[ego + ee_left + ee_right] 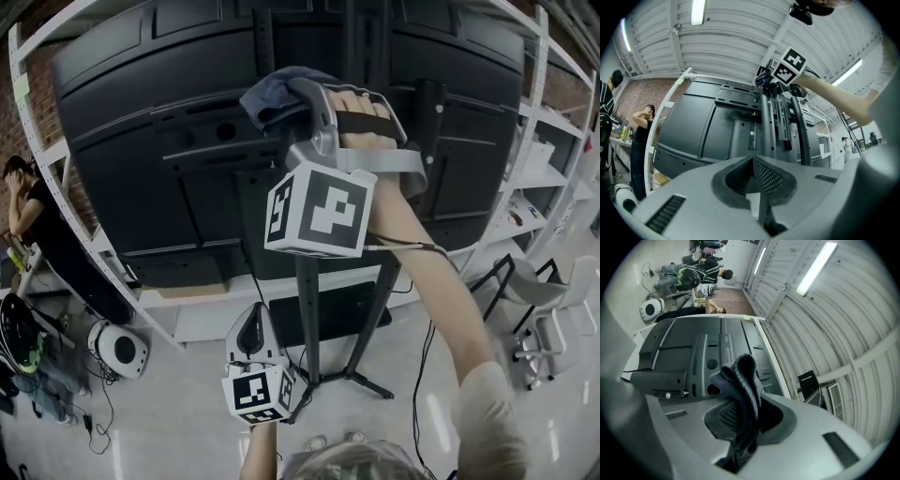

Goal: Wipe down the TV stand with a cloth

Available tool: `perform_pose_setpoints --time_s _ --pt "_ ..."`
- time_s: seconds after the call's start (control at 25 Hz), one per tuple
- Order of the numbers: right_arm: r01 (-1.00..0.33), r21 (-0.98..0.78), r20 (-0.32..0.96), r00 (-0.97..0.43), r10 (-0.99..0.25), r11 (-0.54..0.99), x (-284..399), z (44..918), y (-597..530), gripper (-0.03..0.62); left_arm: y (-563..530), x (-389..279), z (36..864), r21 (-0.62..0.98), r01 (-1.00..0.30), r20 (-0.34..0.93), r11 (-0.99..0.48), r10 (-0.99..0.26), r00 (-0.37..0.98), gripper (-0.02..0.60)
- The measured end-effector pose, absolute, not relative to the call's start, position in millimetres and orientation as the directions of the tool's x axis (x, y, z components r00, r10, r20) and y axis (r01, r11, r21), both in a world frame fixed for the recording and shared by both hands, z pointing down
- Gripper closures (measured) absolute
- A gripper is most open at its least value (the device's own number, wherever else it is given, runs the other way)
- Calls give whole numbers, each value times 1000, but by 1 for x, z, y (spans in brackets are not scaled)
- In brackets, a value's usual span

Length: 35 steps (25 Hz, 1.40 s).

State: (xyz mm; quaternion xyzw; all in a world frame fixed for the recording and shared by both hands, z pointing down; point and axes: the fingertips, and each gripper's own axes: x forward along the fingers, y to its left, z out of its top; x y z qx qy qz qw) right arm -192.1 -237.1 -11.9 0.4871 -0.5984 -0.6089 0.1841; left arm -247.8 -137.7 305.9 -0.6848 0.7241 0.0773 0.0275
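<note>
The black TV back point(141, 141) fills the head view, mounted on a dark stand pole point(307, 309) with splayed feet point(361, 380). My right gripper point(286, 101) is raised high against the upper part of the mount, shut on a bunched blue-grey cloth point(267, 94). In the right gripper view the cloth point(740, 378) stands up between the jaws of that gripper point(740, 413) just above the TV's ribbed rear panel point(679, 348). My left gripper point(251, 323) hangs low near the pole, pointing up, jaws shut and empty point(752, 176). It looks up along the mount column point(766, 126).
White shelving point(37, 141) frames the TV on both sides. A person point(37, 225) stands at the left by a desk. A white round device point(120, 349) and cables lie on the floor at the left. A folding chair point(534, 291) stands at the right.
</note>
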Motion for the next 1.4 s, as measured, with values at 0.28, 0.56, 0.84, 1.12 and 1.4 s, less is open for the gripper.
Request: perform_pose_setpoints --time_s 0.28,0.56,0.84,1.12,1.4 --pt "-340 922 -336 -461 -821 -186 -190 3 -240 537 -139 -250 309 85 -995 -140 52 -988 -64 566" --pt "-347 923 -325 -467 -822 -167 -186 14 -236 537 -139 -247 312 87 -995 -132 48 -989 -59 566" --pt "-346 926 -309 -472 -826 -149 -186 25 -238 539 -135 -249 310 84 -995 -133 55 -989 -66 566" --pt "-335 932 -294 -470 -832 -140 -187 37 -241 539 -132 -249 317 85 -995 -110 59 -992 -68 566" --pt "-304 942 -278 -464 -841 -143 -188 49 -242 537 -129 -251 314 88 -994 -113 65 -991 -74 566"
